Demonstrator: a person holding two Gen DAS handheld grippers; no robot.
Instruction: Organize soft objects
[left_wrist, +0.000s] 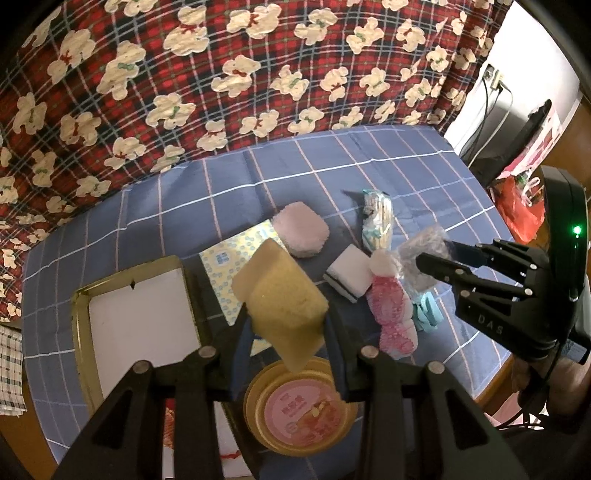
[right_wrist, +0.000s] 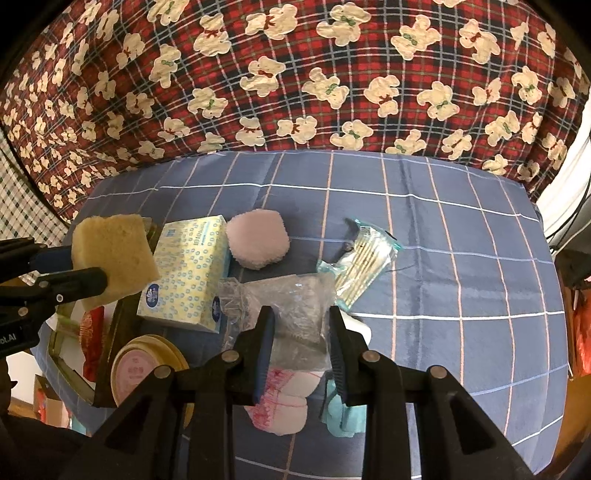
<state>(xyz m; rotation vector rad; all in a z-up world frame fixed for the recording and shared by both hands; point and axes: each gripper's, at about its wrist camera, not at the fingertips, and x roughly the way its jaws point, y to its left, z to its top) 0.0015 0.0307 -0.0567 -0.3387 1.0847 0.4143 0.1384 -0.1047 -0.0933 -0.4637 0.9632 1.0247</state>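
Note:
My left gripper (left_wrist: 290, 325) is shut on a yellow sponge (left_wrist: 280, 295) and holds it above the blue checked cloth, right of an open gold tin (left_wrist: 83, 328); the sponge also shows in the right wrist view (right_wrist: 112, 254). My right gripper (right_wrist: 301, 325) is shut on a clear plastic bag of grey stuff (right_wrist: 291, 299), seen from the left wrist view too (left_wrist: 421, 258). On the cloth lie a pink fluffy pad (left_wrist: 301, 229), a white sponge block (left_wrist: 349, 275), a pink-and-white cloth roll (left_wrist: 393, 306) and a teal item (left_wrist: 428, 314).
A tissue box (right_wrist: 188, 269) lies beside the tin. A packet of cotton swabs (right_wrist: 364, 258) lies further back. A round gold lid with a pink label (left_wrist: 303, 410) sits near the front edge. A red plaid bear blanket (right_wrist: 295, 74) rises behind.

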